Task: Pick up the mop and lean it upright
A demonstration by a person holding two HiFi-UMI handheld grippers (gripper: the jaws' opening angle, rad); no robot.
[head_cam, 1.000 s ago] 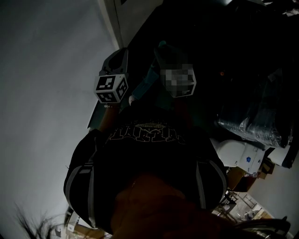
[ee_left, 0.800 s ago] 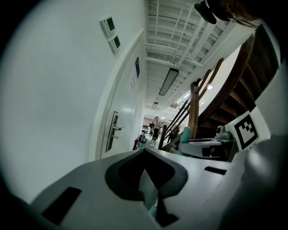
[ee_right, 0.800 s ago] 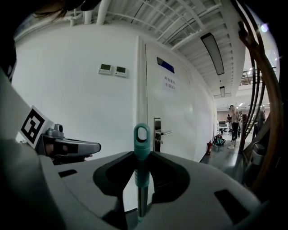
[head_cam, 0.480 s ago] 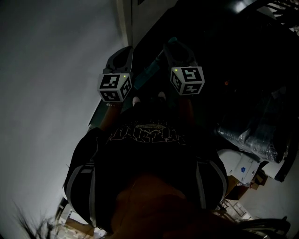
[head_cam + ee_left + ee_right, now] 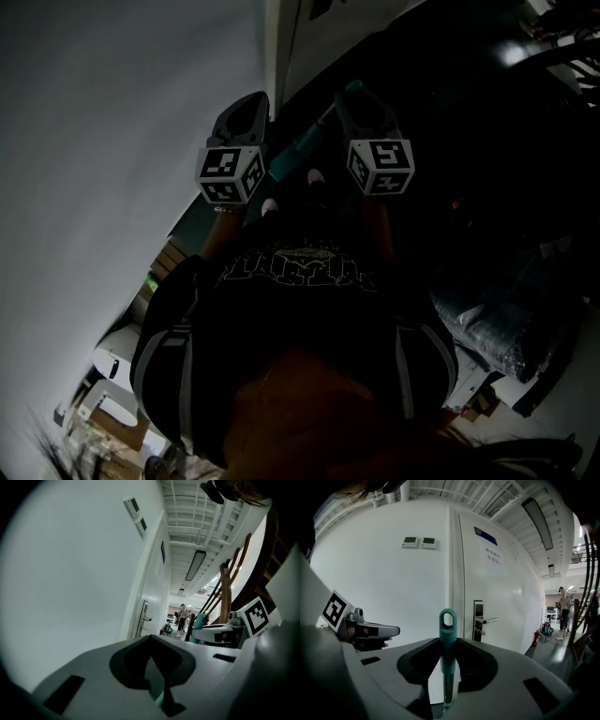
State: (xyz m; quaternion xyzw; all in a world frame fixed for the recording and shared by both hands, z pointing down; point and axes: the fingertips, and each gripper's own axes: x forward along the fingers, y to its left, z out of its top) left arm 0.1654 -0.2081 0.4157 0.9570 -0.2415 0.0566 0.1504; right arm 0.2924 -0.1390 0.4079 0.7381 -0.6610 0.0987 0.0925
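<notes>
The mop's teal handle [image 5: 447, 639] stands upright in the notch of my right gripper [image 5: 447, 667], whose jaws are shut on it; its looped end rises above them. In the dark head view the handle [image 5: 309, 141] slants between the two marker cubes, with the right gripper [image 5: 364, 101] at its upper end. My left gripper [image 5: 246, 105] is held beside it, close to the white wall. Its jaws [image 5: 152, 667] leave only a thin slit, with a teal sliver low in it that I cannot identify. The mop head is hidden.
A white wall [image 5: 393, 588] with two small control panels [image 5: 419, 542] faces me, beside a white door [image 5: 497, 597] with a lever handle [image 5: 485, 620]. People stand far down the corridor [image 5: 565, 606]. Dark poles and a wooden stand [image 5: 226, 597] rise at right. Boxes [image 5: 103, 412] lie on the floor.
Both grippers have risen slightly in the head view and the handle's top points higher. The head view has swung, so the door frame has shifted right and boxes appear at lower left.
</notes>
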